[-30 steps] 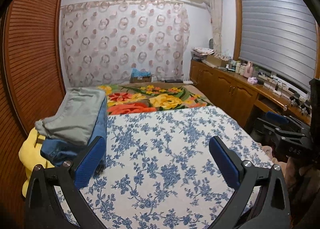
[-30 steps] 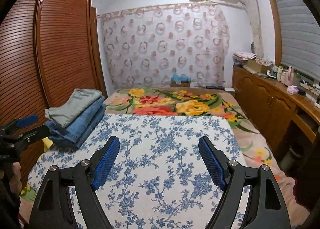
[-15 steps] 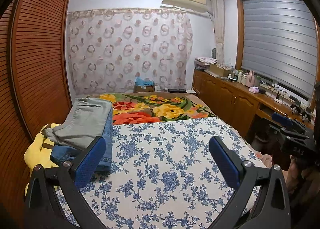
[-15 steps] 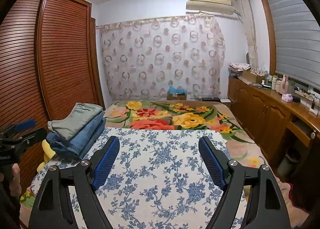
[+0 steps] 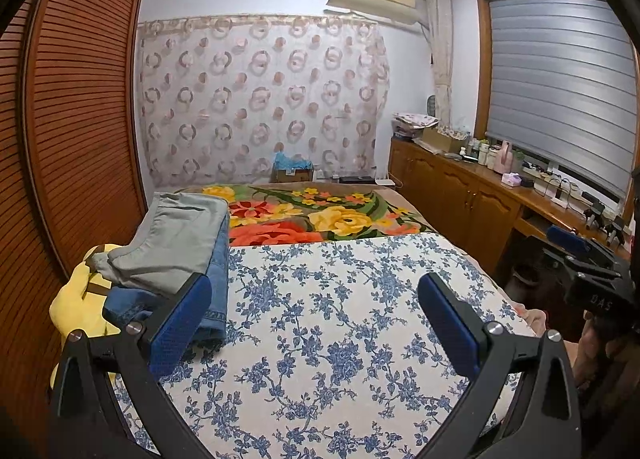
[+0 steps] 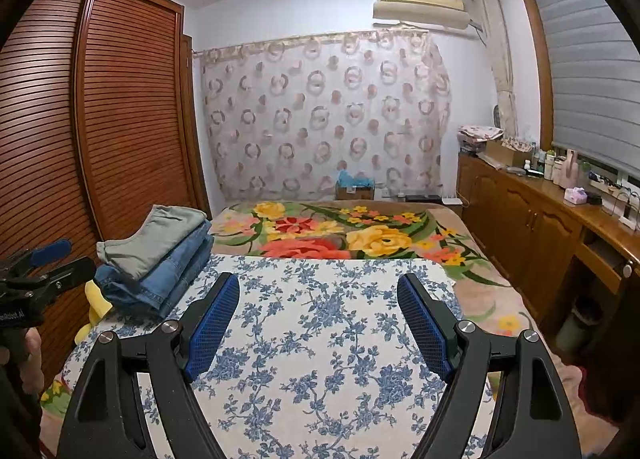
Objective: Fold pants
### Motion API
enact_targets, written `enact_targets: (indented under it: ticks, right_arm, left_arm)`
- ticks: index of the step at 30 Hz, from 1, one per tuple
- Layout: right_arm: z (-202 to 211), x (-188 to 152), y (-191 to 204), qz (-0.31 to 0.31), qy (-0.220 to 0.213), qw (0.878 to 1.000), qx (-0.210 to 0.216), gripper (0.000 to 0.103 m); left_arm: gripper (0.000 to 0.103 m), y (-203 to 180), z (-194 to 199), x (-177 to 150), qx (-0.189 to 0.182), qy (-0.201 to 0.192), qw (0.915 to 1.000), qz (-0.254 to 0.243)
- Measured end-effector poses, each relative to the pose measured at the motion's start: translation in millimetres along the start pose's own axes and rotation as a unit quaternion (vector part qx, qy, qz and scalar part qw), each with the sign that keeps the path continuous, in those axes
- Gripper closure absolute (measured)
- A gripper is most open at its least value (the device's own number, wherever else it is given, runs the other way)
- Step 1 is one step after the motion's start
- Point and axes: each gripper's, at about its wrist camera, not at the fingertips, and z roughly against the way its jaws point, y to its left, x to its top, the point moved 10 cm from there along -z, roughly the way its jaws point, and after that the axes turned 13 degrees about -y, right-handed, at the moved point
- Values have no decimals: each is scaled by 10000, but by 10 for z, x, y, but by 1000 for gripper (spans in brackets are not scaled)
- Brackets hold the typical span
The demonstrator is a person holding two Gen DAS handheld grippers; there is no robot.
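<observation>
Both grippers held above the bed, fingers spread wide, nothing between them.

Left gripper (image 5: 314, 303): we see its 2 blue-padded fingers (image 5: 182, 319) apart over the blue-flowered sheet (image 5: 320, 319). The stack of folded pants (image 5: 176, 243) lies at the left edge of the bed, just beyond and partly behind the left finger in the left wrist view; no contact with either finger. Stack order, top down: a grey pair (image 5: 180, 231), then blue jeans (image 5: 216, 279). A yellow cloth (image 5: 76, 307) shows under and to the left of the stack.

Right gripper (image 6: 318, 305): fingers (image 6: 214, 319) likewise apart, empty, over the middle of the same sheet. In the right wrist view the stack sits ahead and to the left of the left finger, well clear of it, beside the slatted wooden wardrobe (image 6: 120, 119). The left gripper appears at the far left edge of this view, level with the stack.

Beyond the sheet we note a bright floral blanket (image 5: 312, 215) covering the far half of the bed. A wooden counter (image 6: 560, 211) with small bottles runs along the right wall under the window blind (image 5: 560, 87). A patterned curtain (image 6: 320, 115) hangs on the far wall.
</observation>
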Motion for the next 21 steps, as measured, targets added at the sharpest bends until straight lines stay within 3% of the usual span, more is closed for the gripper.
enact_targets:
  ticks: [21]
  right_arm:
    - [-16,11,-18,0,-6,10000,21,20]
  left_arm:
    - [0,29,1,-30,25,3,10000,-14]
